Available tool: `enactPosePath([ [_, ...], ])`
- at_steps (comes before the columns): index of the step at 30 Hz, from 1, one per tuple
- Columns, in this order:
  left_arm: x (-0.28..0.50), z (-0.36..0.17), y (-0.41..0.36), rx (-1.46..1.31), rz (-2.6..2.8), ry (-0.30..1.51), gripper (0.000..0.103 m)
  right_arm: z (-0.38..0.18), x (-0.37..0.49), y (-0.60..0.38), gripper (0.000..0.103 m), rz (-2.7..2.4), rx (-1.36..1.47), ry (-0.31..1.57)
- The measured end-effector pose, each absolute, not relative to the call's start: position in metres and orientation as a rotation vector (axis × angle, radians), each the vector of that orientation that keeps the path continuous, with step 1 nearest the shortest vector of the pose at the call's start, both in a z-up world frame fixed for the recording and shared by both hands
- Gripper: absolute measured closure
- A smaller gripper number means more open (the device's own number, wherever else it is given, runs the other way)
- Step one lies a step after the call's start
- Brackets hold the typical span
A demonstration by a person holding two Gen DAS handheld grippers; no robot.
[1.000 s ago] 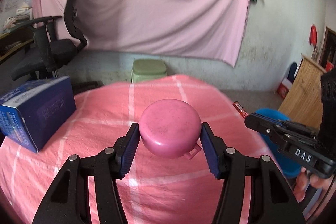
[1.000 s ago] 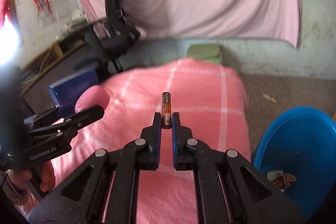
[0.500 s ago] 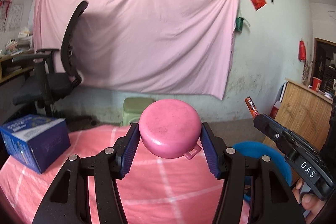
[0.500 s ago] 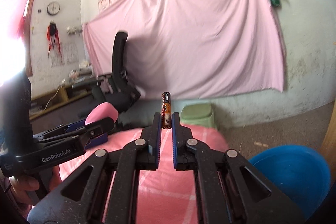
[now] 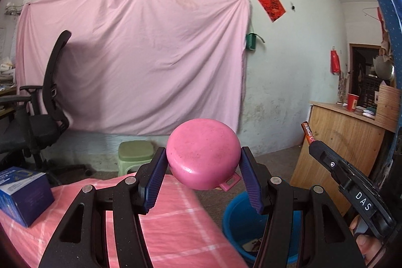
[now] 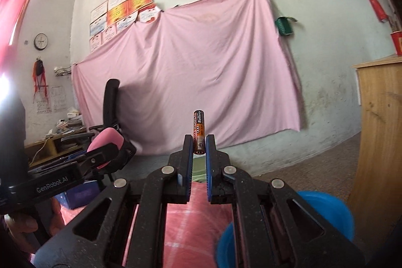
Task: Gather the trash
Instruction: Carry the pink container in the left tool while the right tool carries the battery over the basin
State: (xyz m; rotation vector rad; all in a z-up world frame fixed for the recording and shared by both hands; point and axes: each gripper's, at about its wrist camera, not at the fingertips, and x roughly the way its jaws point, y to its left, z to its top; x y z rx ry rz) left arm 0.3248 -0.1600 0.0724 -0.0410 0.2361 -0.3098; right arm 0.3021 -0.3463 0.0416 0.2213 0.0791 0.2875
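Observation:
My left gripper [image 5: 203, 162] is shut on a round pink lid [image 5: 202, 152] with a small tab, held in the air above the pink checked table [image 5: 176, 222]. My right gripper [image 6: 199, 142] is shut on an orange and black AAA battery [image 6: 198, 128], which stands upright between the pads. A blue bin [image 5: 241, 220] with some scraps inside stands on the floor at the table's right; it also shows in the right wrist view [image 6: 324, 215]. The right gripper [image 5: 314, 145] with the battery tip [image 5: 307, 131] shows at the right of the left wrist view. The left gripper with the lid [image 6: 105, 142] shows at the left of the right wrist view.
A dark blue box [image 5: 22, 192] lies on the table's left. A black office chair [image 5: 42, 117] and a green stool [image 5: 135, 155] stand behind the table before a pink sheet on the wall. A wooden cabinet [image 5: 344, 142] stands at the right.
Both grippers have risen and tilted up, so the table has dropped low in both views. The lid and the battery stay held. The blue bin now sits below and between the grippers.

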Motion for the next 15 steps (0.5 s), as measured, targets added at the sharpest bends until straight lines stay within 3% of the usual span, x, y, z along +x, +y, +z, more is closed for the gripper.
enactPosePath([
  [15,0.337,0.051,-0.253,0.014,-0.471,0.312,0.051,0.018,0.285,-0.411,0.073,0.146,0.217,0.172],
])
